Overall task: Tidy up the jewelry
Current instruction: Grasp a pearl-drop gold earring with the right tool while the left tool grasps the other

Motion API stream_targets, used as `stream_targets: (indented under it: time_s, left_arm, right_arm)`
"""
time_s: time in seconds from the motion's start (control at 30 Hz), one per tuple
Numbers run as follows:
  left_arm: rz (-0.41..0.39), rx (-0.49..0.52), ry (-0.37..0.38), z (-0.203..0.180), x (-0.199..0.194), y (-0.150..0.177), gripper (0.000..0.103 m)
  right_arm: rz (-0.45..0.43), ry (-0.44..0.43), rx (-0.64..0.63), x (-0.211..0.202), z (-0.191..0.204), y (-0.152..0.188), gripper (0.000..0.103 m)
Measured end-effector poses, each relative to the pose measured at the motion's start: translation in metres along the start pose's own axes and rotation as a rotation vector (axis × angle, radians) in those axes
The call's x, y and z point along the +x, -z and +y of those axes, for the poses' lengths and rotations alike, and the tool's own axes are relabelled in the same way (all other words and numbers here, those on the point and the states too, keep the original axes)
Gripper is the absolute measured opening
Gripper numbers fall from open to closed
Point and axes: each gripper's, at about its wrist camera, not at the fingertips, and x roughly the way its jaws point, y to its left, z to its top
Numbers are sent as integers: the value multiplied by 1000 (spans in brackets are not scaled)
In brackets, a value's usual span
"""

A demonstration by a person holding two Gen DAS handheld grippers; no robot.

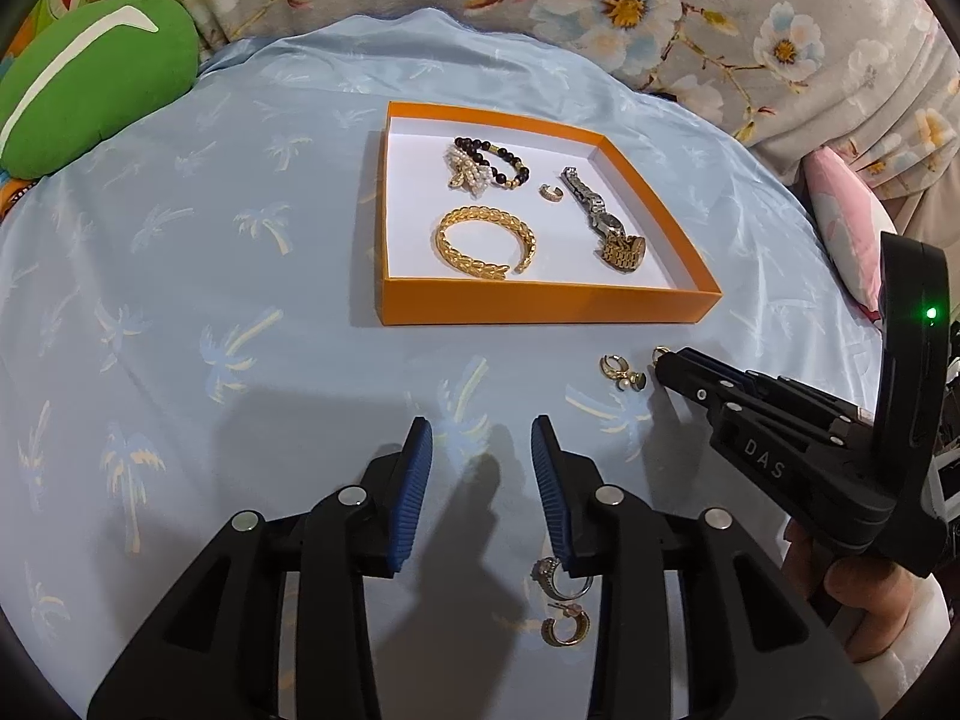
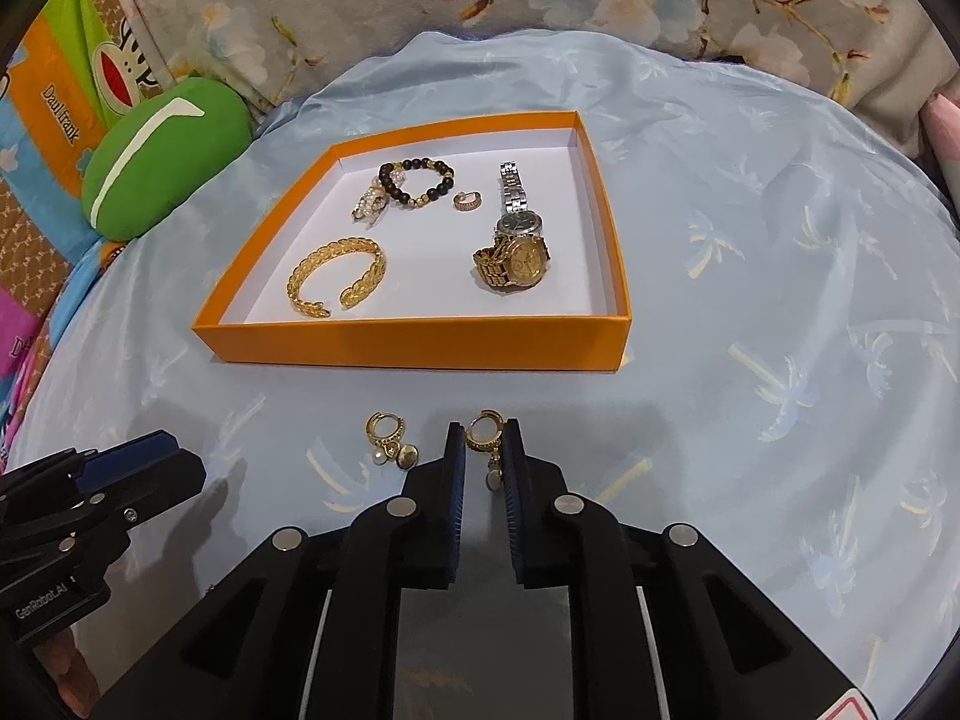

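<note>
1. A pale blue cloth (image 2: 750, 228) with a palm-tree print covers the bench; a green cushion (image 2: 162, 162) lies at its far left edge.
2. An orange tray (image 2: 420, 342) with a white floor sits on the cloth, beyond both tongs.
3. In the tray: a gold watch (image 2: 513, 261) touching a silver watch (image 2: 516, 204) on the right, a gold cuff bracelet (image 2: 336, 276) at the near left, a dark bead bracelet (image 2: 420, 180) with a pearl piece (image 2: 369, 201) at the far left, and a small ring (image 2: 463, 200) between beads and watches.
4. The right tongs (image 2: 485, 450) are closed on a gold hoop earring (image 2: 483, 429) lying on the cloth just in front of the tray; its pearl drop hangs between the pads.
5. The matching earring (image 2: 390, 441) lies loose just to its left.
6. The left tongs (image 1: 482, 438) stand partly apart over bare cloth, gripping nothing.
7. Nearer that camera, a stone ring (image 1: 555, 576) and a gold hoop (image 1: 564, 627) lie on the cloth beside the right finger.
</note>
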Motion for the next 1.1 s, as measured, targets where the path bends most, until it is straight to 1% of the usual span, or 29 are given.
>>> stream_targets:
  time_s: [0.23,0.27,0.33,0.47,0.6,0.67,0.73,0.87,0.93,1.03,1.1]
  left_arm:
    - [8,13,15,-7,4,-1,34]
    - [8,14,17,-9,5,-1,34]
    - [9,20,20,-12,6,-2,34]
    - [12,28,28,-19,11,-5,34]
    - [16,38,56,-32,17,-10,35]
    - [13,53,68,-43,21,-13,38]
    - [13,70,72,-53,26,-16,39]
    - [43,77,86,-69,45,-21,39]
    - [51,87,80,-73,52,-21,38]
    - [34,126,46,-81,56,-19,31]
    - [28,138,39,-82,57,-18,19]
  right_arm:
    - [-14,14,-26,3,1,-3,13]
    - [-15,15,-25,3,1,-3,12]
    - [-14,7,-11,2,-2,-1,11]
    - [-7,21,24,-6,-13,3,11]
    - [5,33,76,-17,-29,10,11]
    - [12,41,94,-21,-35,13,11]
    - [13,45,110,-25,-41,15,11]
    - [8,46,124,-30,-48,17,11]
    - [7,45,127,-31,-49,17,11]
    - [4,41,128,-32,-50,17,11]
    - [3,40,129,-32,-50,18,11]
